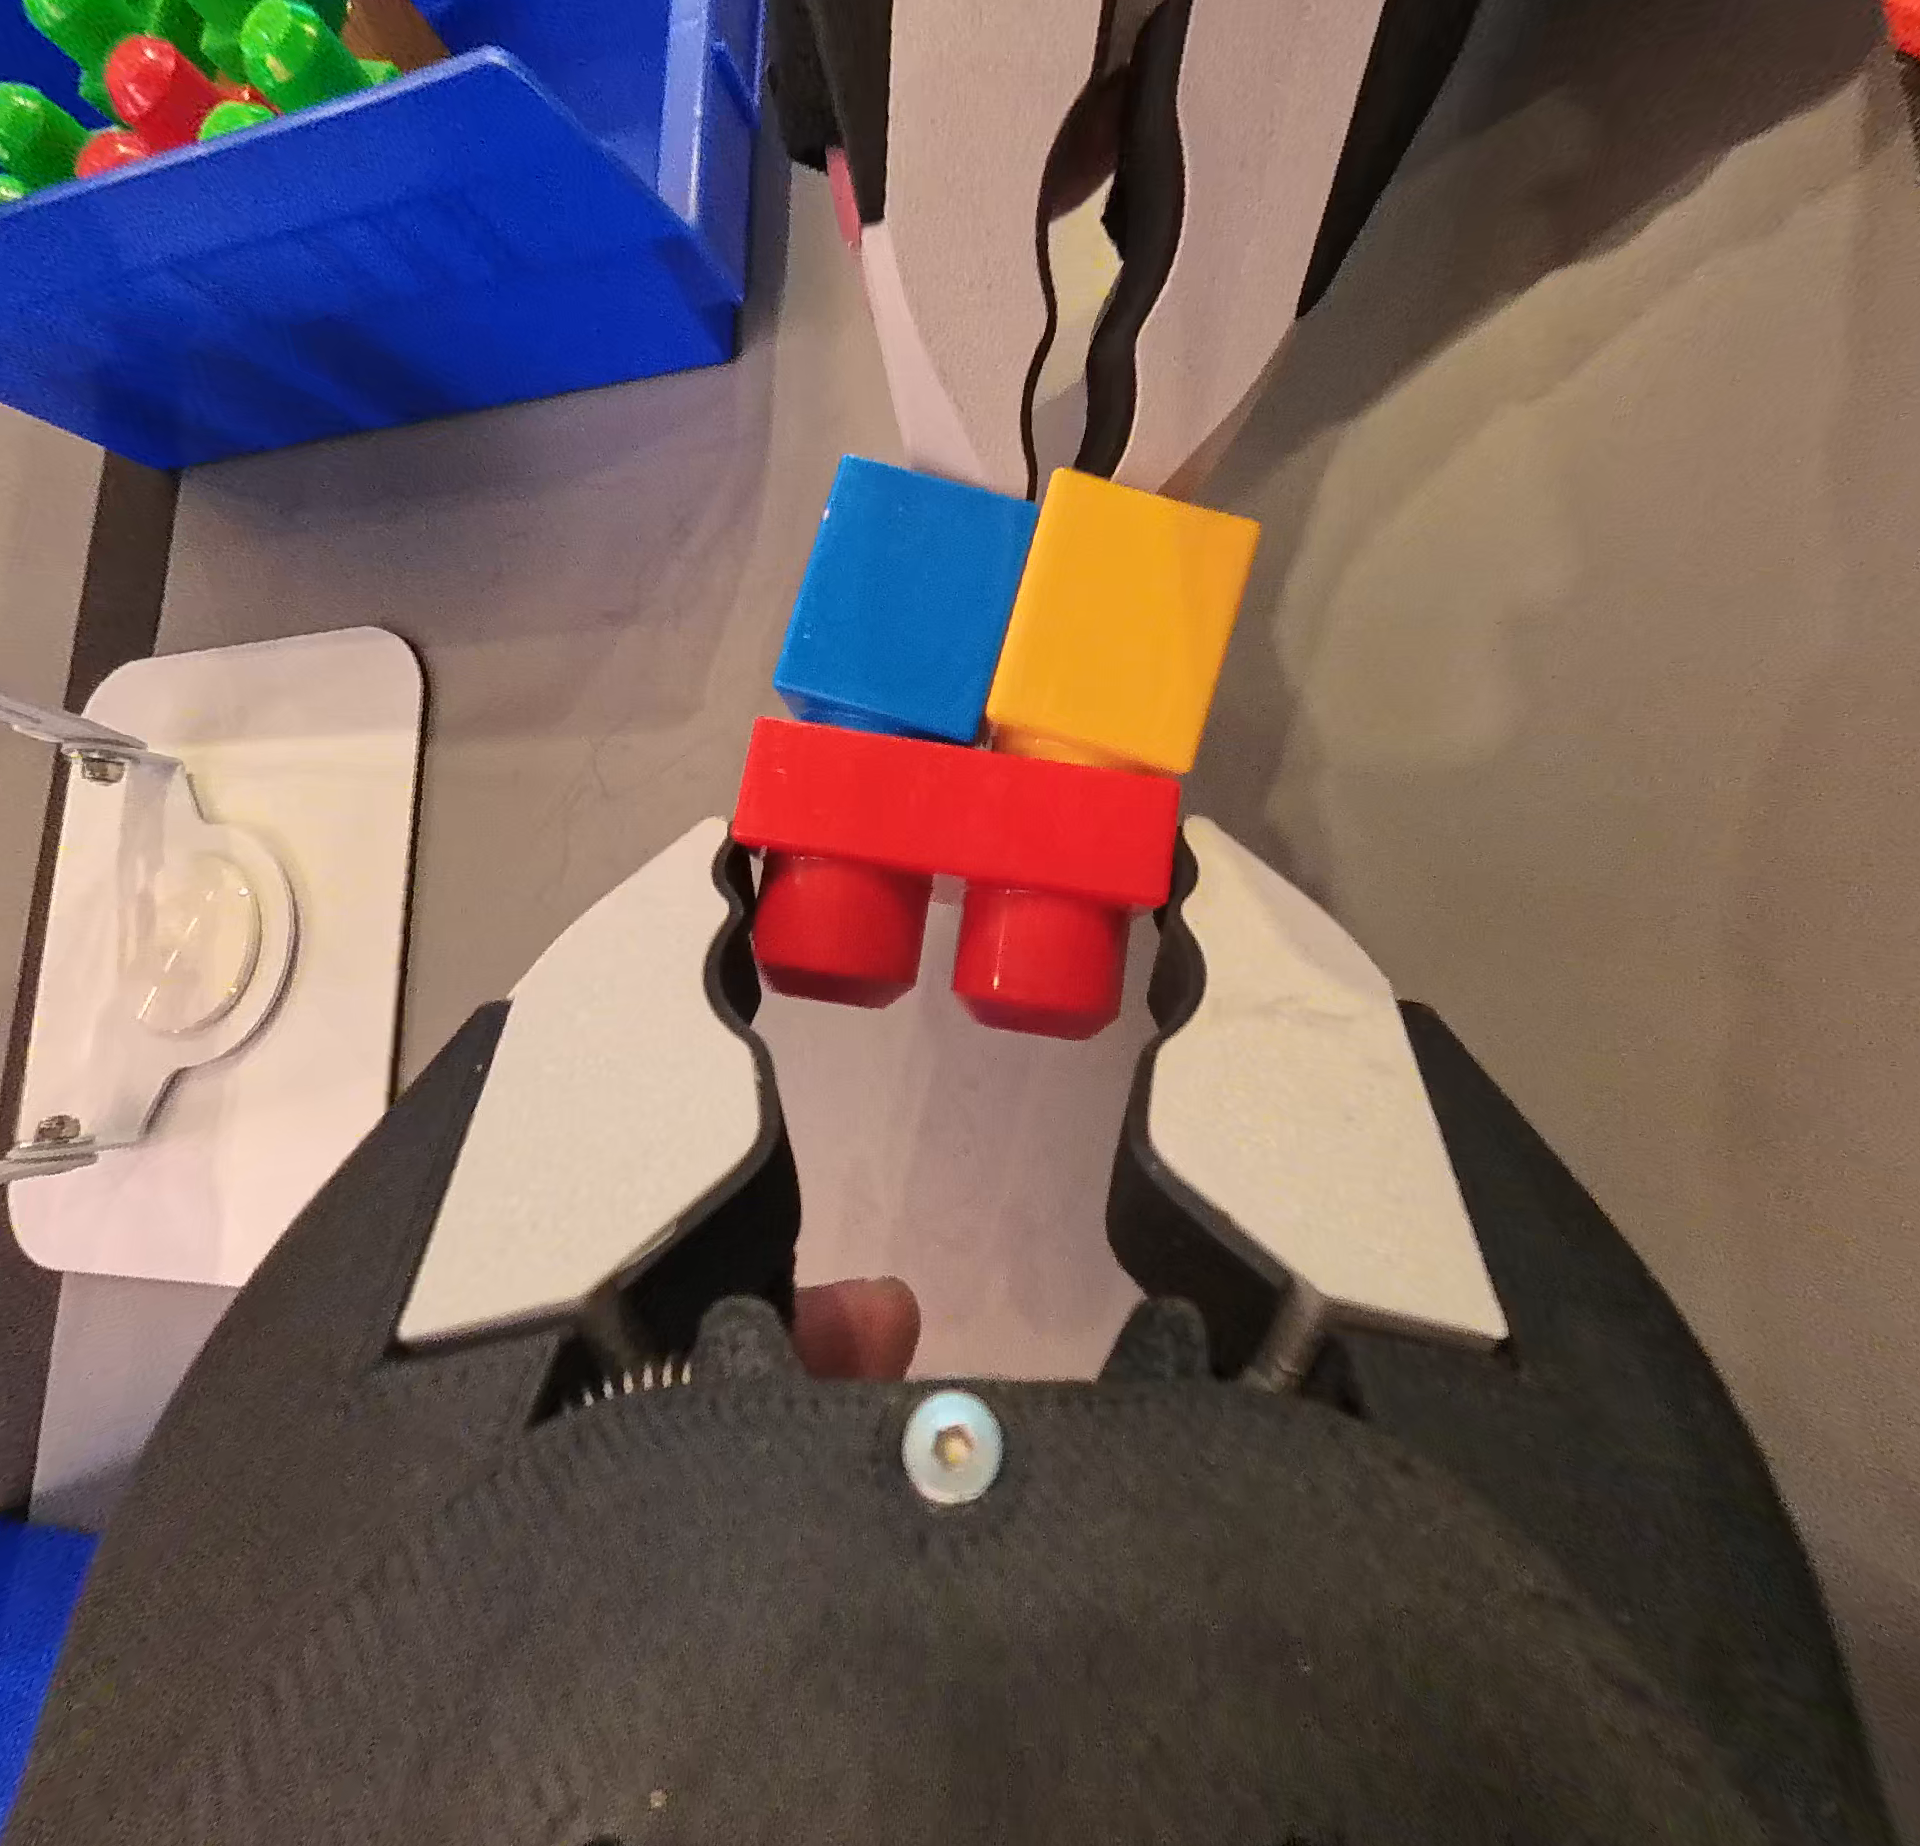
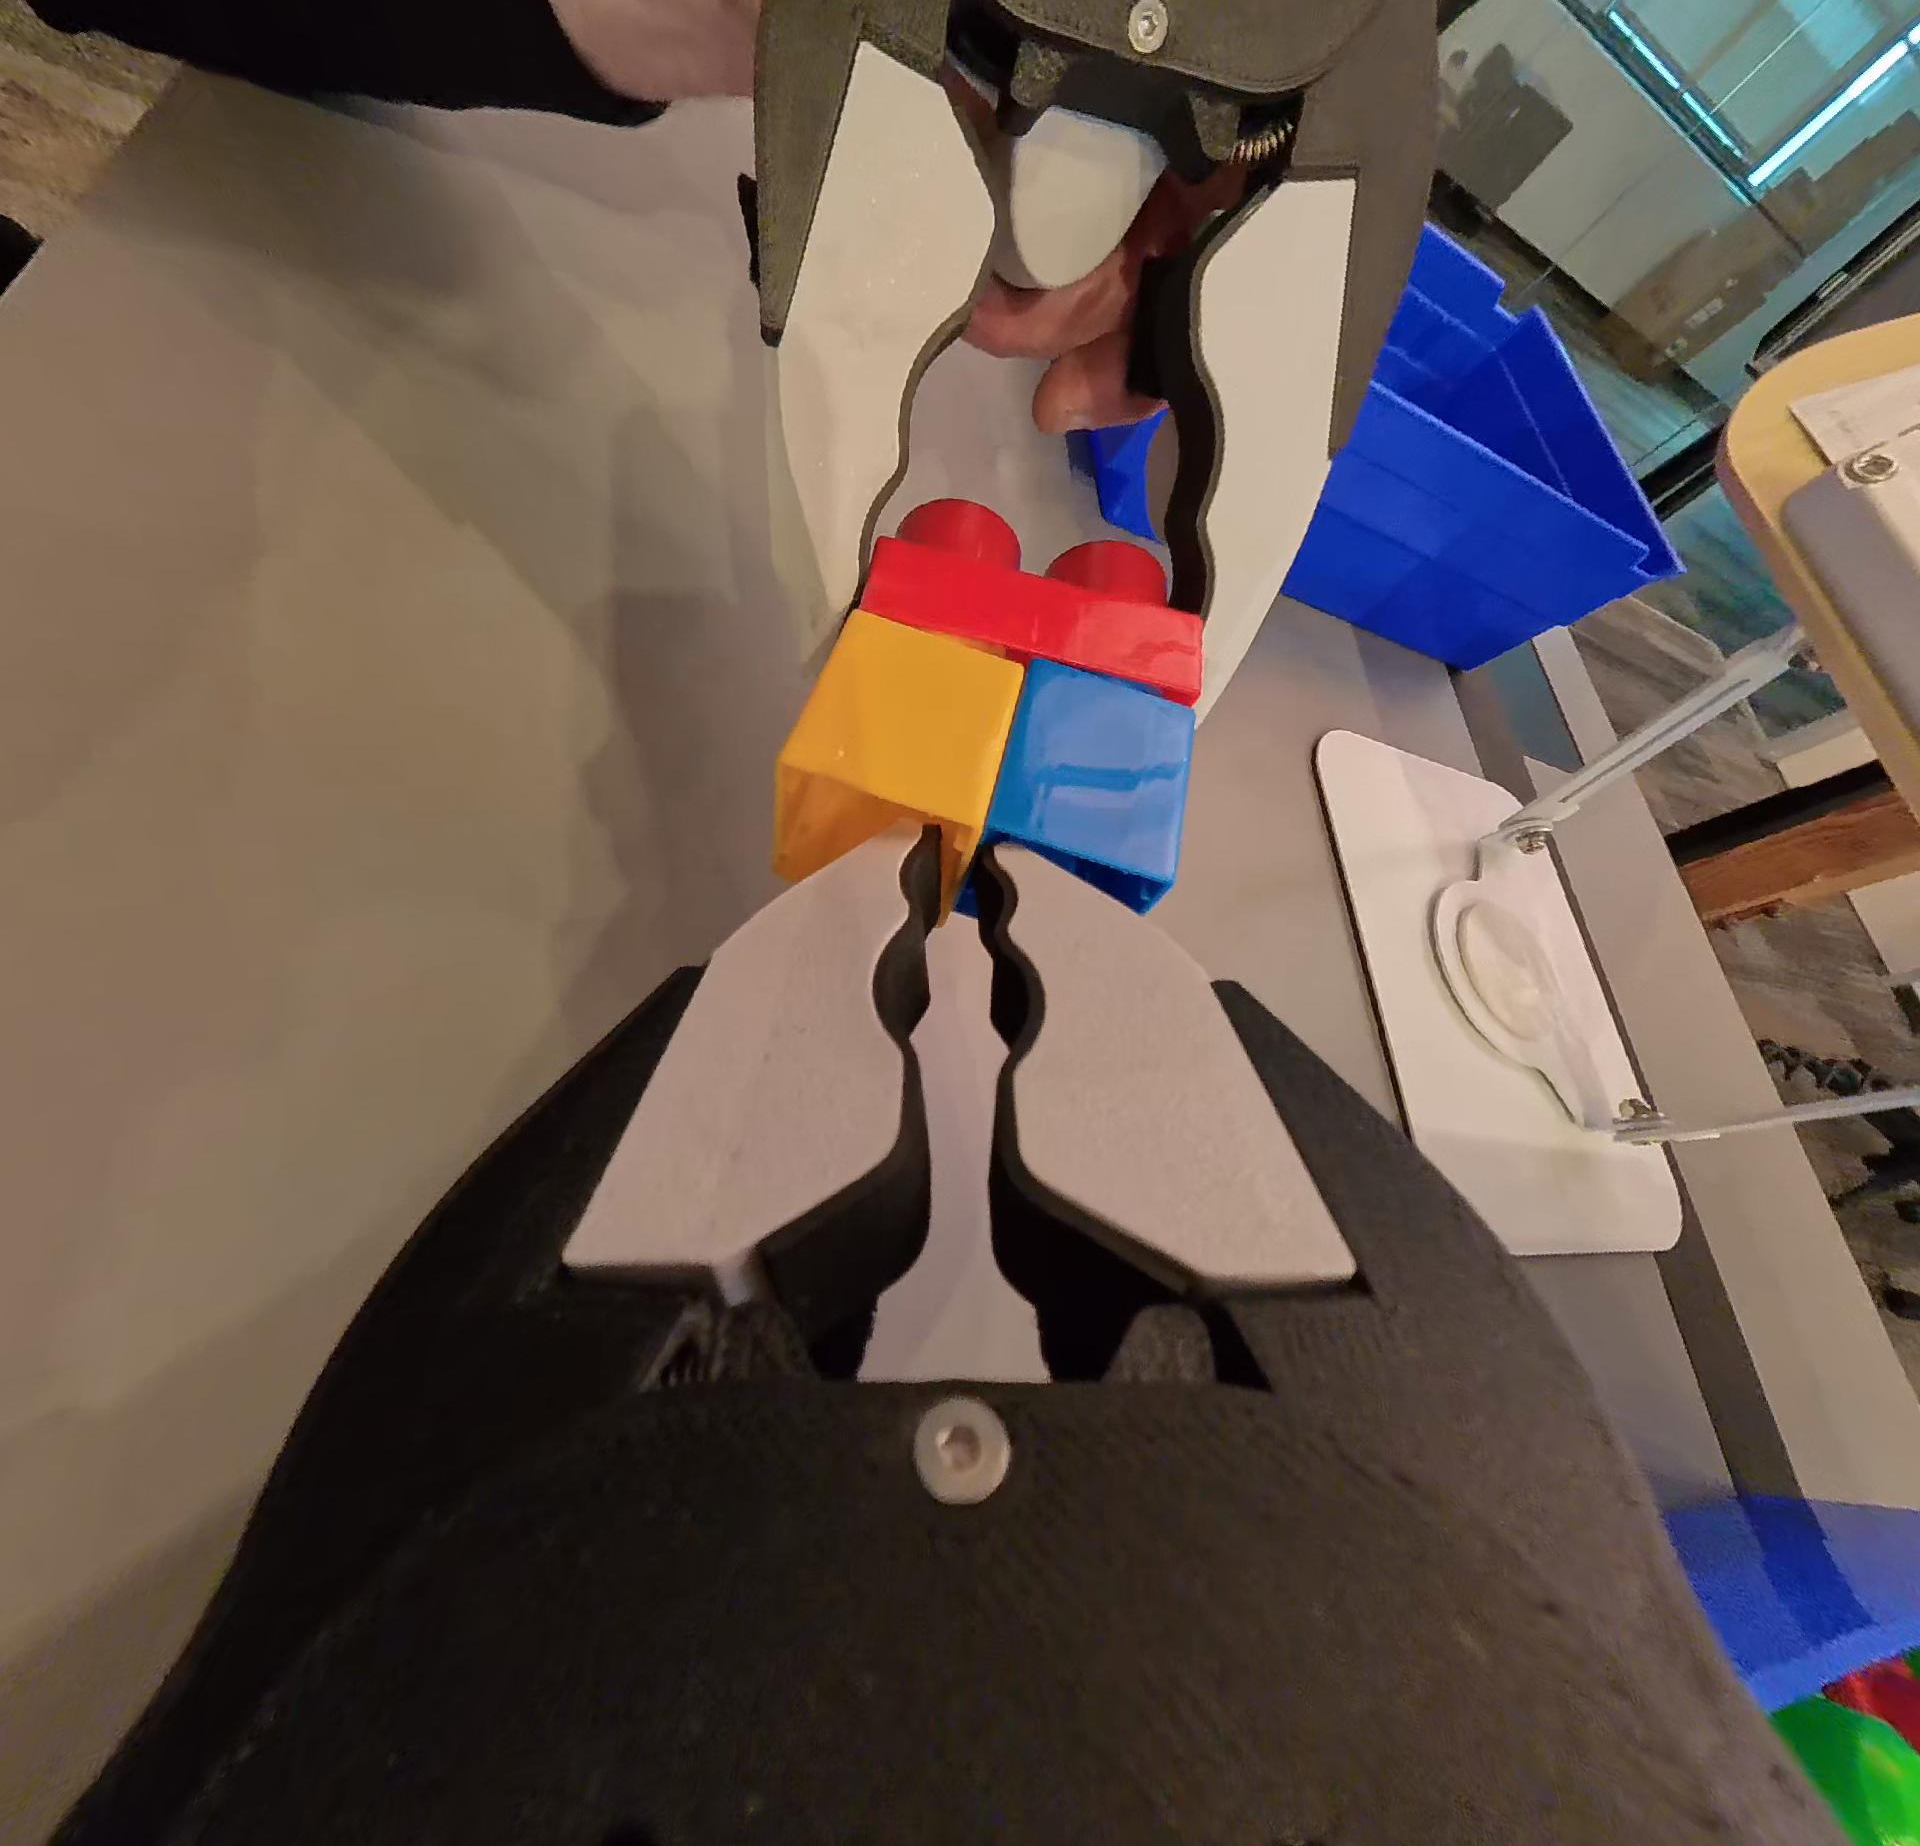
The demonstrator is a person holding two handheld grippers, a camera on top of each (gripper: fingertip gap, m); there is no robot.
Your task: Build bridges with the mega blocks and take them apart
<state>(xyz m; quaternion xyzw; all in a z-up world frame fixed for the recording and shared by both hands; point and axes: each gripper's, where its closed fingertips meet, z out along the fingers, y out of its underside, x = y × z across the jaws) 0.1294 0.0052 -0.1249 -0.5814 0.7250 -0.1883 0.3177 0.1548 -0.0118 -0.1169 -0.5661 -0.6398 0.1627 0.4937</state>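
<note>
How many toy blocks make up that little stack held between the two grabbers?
3: a red block held by the left gripper, with a blue block and a yellow block side by side on it. The right gripper pinches the yellow block's wall.

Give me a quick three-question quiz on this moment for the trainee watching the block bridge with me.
1. True or false: the red block spans the blue block and the yellow block.
2. Which gripper's jaws grip the red block at its two ends? A) left gripper B) right gripper
3. Fill in: the right gripper's jaws pinch a wall of the ____ block.

Key
1. True.
2. A. The left gripper's pads sit against the red block's ends.
3. Yellow: one fingertip reaches into its open underside.
</note>
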